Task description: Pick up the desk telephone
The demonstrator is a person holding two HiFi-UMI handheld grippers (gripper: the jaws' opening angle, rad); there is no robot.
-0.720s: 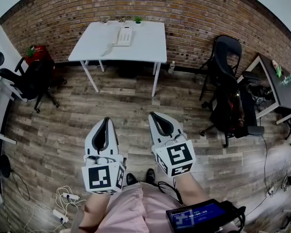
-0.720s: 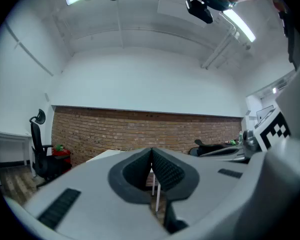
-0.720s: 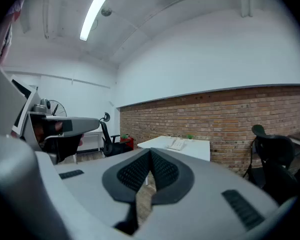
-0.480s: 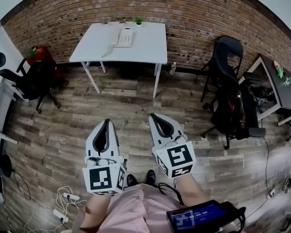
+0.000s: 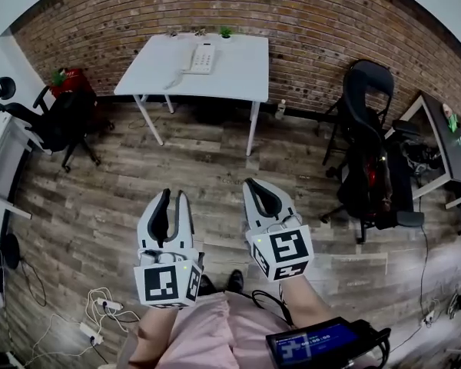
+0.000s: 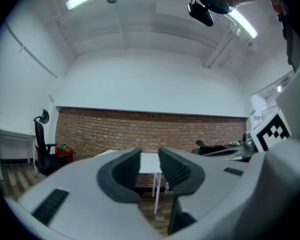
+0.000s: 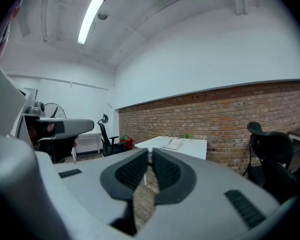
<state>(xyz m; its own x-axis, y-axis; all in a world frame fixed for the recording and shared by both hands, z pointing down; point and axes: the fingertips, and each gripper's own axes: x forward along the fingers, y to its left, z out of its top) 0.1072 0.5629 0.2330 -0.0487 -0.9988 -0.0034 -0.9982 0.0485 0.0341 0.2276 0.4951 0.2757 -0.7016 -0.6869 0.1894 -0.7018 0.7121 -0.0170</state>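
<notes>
The white desk telephone point(image 5: 200, 57) lies on a white table point(image 5: 238, 71) against the brick wall, far ahead across the wooden floor. Both grippers hover above the floor near my body, well short of the table. My left gripper point(image 5: 174, 197) has a narrow gap between its jaws and holds nothing; in the left gripper view the table point(image 6: 150, 163) shows through that gap. The right gripper point(image 5: 255, 184) is shut and empty. The right gripper view shows the telephone point(image 7: 172, 143) on the table point(image 7: 195, 145), beyond the closed jaws point(image 7: 150, 156).
A black office chair point(image 5: 54, 118) and a red box point(image 5: 69, 79) stand left of the table. More black chairs point(image 5: 365, 141) and a dark desk point(image 5: 446, 141) are on the right. Cables and a power strip point(image 5: 100, 314) lie on the floor at lower left.
The left gripper's jaws have parted a little; they were together before. The view has shifted slightly, and both grippers stay in about the same place.
</notes>
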